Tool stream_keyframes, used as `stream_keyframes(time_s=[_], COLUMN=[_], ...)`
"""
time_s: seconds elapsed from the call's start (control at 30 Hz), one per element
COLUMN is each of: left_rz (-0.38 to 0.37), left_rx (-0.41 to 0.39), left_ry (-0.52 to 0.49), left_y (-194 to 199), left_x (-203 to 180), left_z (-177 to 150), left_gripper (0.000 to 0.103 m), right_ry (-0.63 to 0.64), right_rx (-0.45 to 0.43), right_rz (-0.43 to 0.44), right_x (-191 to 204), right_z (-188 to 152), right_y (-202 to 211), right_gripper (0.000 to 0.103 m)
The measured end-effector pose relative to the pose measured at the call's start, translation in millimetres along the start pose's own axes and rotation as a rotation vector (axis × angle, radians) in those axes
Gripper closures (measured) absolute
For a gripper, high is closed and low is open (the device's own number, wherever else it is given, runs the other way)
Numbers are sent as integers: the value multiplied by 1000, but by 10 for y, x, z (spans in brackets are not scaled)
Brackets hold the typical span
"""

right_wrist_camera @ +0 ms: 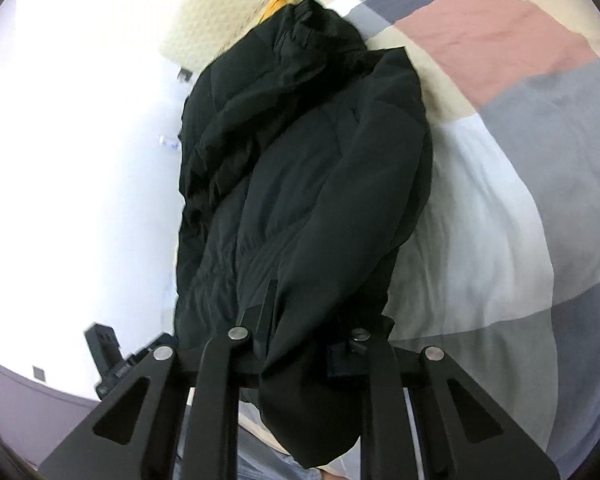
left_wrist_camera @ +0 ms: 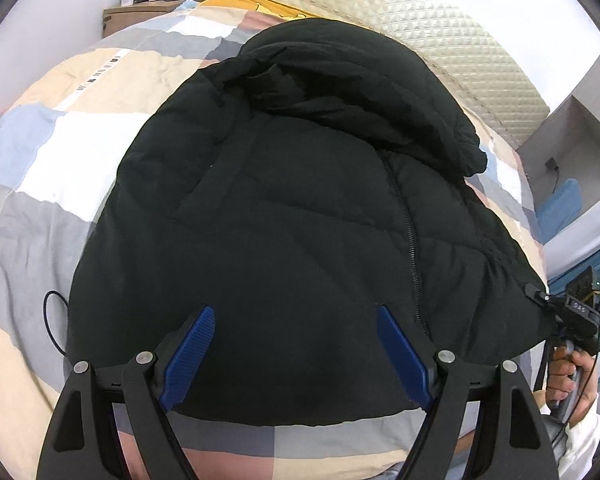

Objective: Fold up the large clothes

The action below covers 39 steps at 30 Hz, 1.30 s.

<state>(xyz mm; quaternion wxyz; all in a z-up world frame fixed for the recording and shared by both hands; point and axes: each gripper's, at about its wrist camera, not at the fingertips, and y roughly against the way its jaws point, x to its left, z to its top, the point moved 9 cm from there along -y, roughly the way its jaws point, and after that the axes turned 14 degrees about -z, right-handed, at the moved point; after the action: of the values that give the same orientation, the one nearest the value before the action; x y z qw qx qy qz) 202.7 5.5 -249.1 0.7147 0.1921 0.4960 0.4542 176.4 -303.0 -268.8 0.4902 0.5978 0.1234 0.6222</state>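
jacket (left_wrist_camera: 284, 216) on bed (left_wrist_camera: 40, 208); headboard (left_wrist_camera: 440, 40) behind

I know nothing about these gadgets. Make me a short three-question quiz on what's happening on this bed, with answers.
1. True or false: the left gripper is clamped on the black jacket.
2. Which gripper grips the jacket's fabric? A) left B) right C) neither
3. In one word, what lies under the jacket?

Key
1. False: its blue pads stand apart over the jacket's near edge, pressing nothing.
2. B: the right gripper is shut on a bunched fold of jacket; its fingertips are hidden by the cloth.
3. A patchwork quilt on a bed.
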Motion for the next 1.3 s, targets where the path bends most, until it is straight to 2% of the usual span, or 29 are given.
stream_keyframes(time_s=[0.1,0.27,0.47,0.53,0.6,0.67,0.73,0.8,0.83,0.87,0.9,0.97,1.13,1.23,1.3], left_rz=[6,-10,112,95,63,-10,-111,-156,-166,-191,-209,-244,-296,-422,-490], left_rx=[6,10,-42,-16,39,87,138,146,158,181,196,215,216,207,221], left_ry=[13,70,228,249,246,264,336,409,441,468,472,464,484,498,469], left_y=[-4,41,384,413,370,261,119,33,-5,-53,-74,-98,-140,-133,-121], left_x=[47,254,1050,1190,1290,1377,1527,1668,1705,1703,1675,1606,1616,1463,1300], left_z=[-2,77,420,470,486,484,457,393,347,284,250,211,195,233,256], left_gripper=[20,20,20,20,20,20,20,20,20,20,20,18,17,17,17], right_ry=[-22,-8,-75,-97,-121,-156,-200,-247,-262,-274,-281,-279,-287,-294,-285], right_rx=[-16,-22,6,24,47,77,102,121,130,138,146,153,190,194,190], right_rz=[7,-34,-65,-76,-79,-85,-85,-72,-75,-82,-94,-116,-133,-125,-101], right_x=[-35,-14,-184,-244,-298,-382,-469,-556,-591,-620,-646,-674,-765,-770,-713], right_z=[18,44,40,27,6,-22,-53,-67,-75,-83,-89,-87,-99,-104,-97], right_y=[29,3,-68,-107,-149,-204,-249,-287,-308,-330,-352,-382,-481,-518,-519], right_gripper=[87,89,89,89,87,80,77,72,63,51,43,21,20,20,18])
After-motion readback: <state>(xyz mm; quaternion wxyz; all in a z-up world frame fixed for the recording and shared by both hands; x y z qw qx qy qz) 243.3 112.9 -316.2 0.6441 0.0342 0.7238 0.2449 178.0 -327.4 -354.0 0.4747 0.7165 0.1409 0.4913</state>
